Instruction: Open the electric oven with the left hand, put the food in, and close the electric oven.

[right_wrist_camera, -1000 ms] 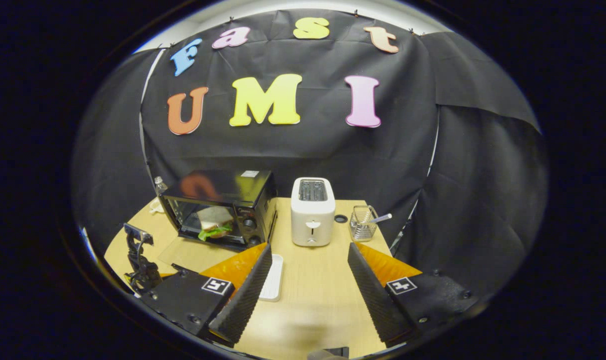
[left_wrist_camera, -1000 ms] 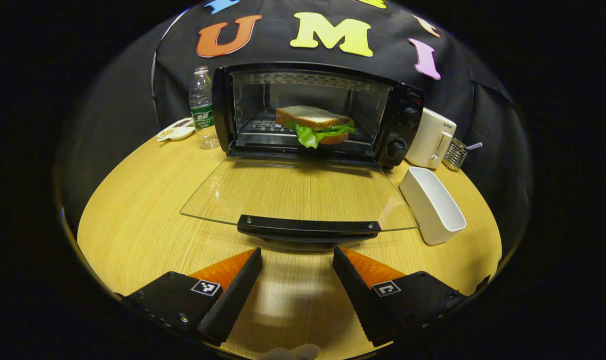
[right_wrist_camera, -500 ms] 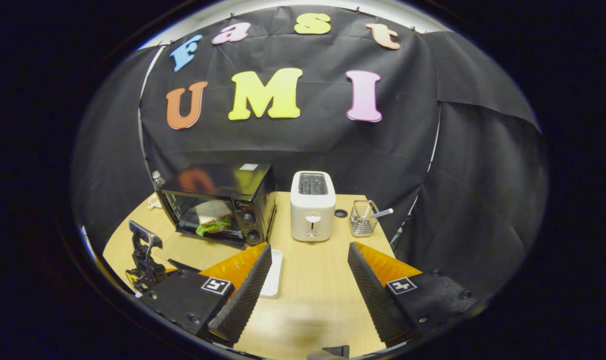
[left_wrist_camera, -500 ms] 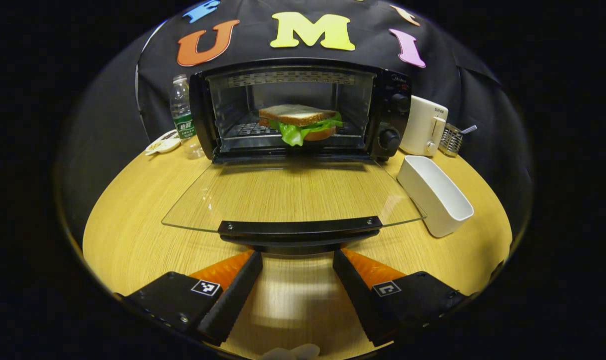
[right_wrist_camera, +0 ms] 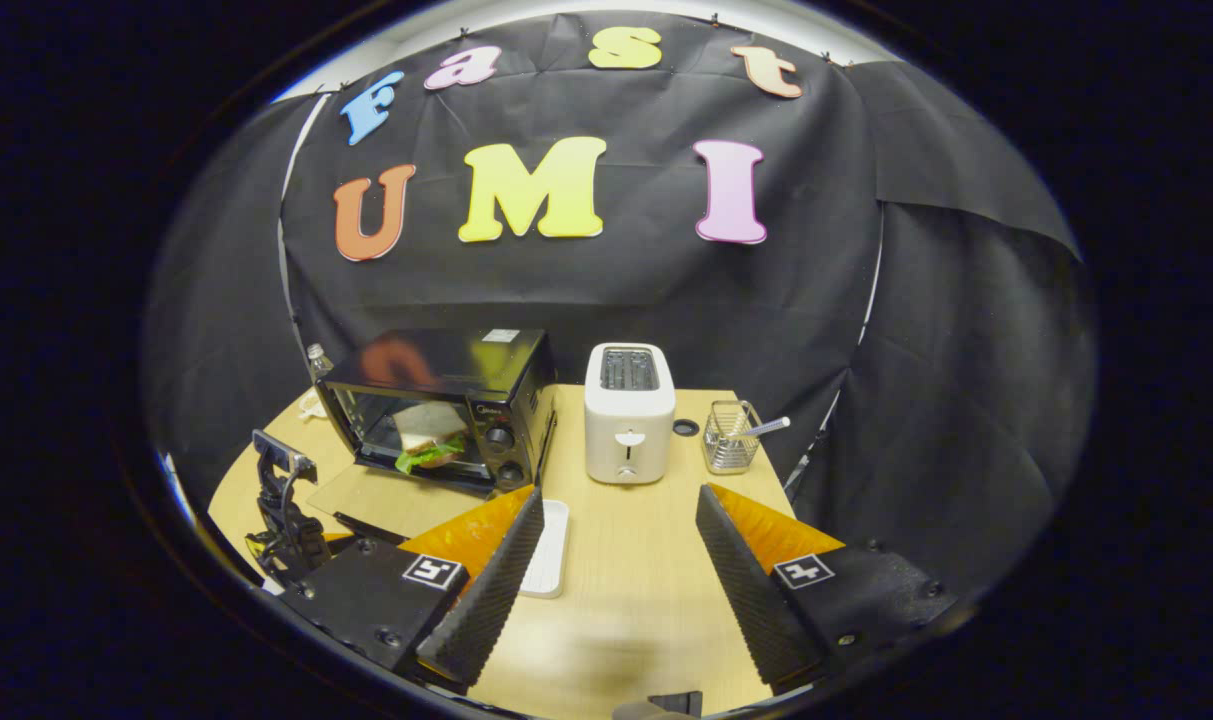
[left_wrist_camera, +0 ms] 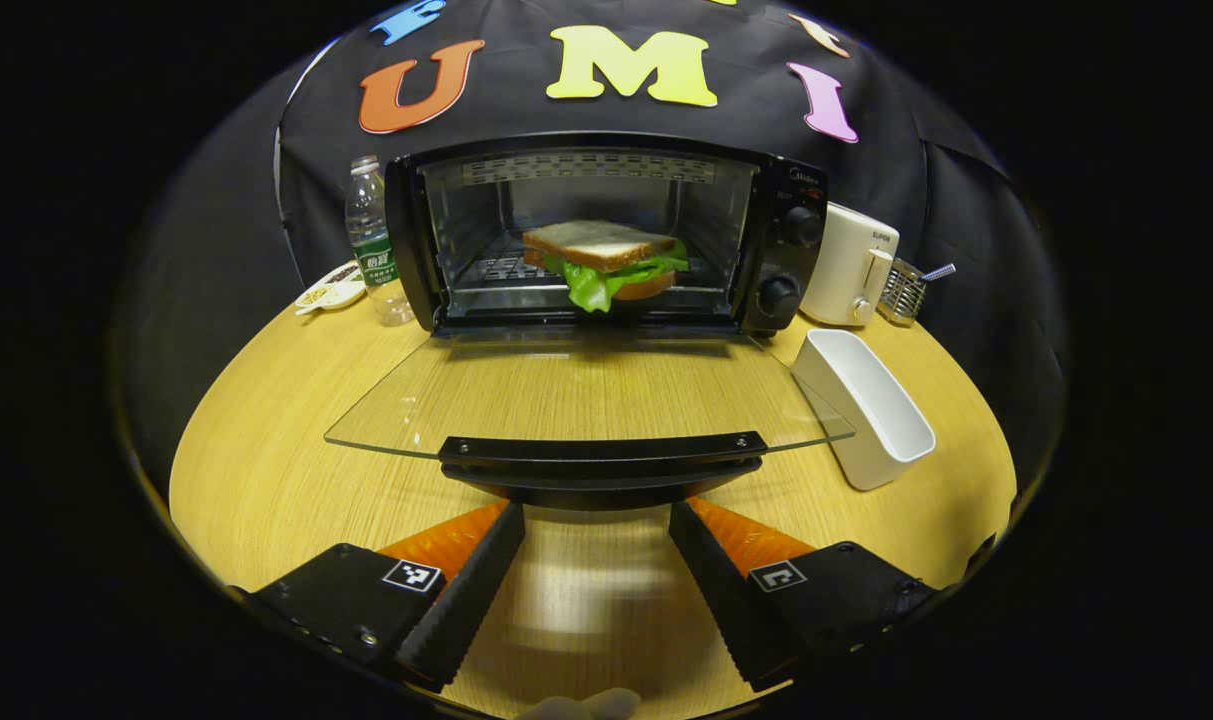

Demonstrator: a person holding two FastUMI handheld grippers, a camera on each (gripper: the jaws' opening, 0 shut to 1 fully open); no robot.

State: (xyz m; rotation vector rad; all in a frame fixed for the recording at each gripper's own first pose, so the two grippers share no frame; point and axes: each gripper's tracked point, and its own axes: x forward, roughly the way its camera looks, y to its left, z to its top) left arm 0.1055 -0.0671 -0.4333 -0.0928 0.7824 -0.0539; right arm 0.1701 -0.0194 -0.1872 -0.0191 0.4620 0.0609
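Observation:
The black electric oven [left_wrist_camera: 606, 235] stands at the back of the round wooden table, its glass door [left_wrist_camera: 586, 395] folded down flat. A sandwich [left_wrist_camera: 601, 262] with lettuce lies on the rack inside. The door's black handle [left_wrist_camera: 602, 462] sits just above my left gripper [left_wrist_camera: 596, 545], which is open with its fingertips under the handle's front edge and nothing between them. In the right gripper view the oven [right_wrist_camera: 446, 405] is at the left with the sandwich [right_wrist_camera: 428, 440] inside, and my right gripper [right_wrist_camera: 616, 535] hangs open above the table, holding nothing. The left gripper [right_wrist_camera: 284, 520] shows at that view's lower left.
A white rectangular dish [left_wrist_camera: 863, 405] lies right of the door. A white toaster [left_wrist_camera: 850, 265] and a wire holder [left_wrist_camera: 903, 290] stand behind it. A water bottle [left_wrist_camera: 369, 240] and a small snack plate [left_wrist_camera: 328, 292] are left of the oven.
My left gripper has come forward until its fingertips sit under the door handle. The door stays down. The right gripper has barely moved.

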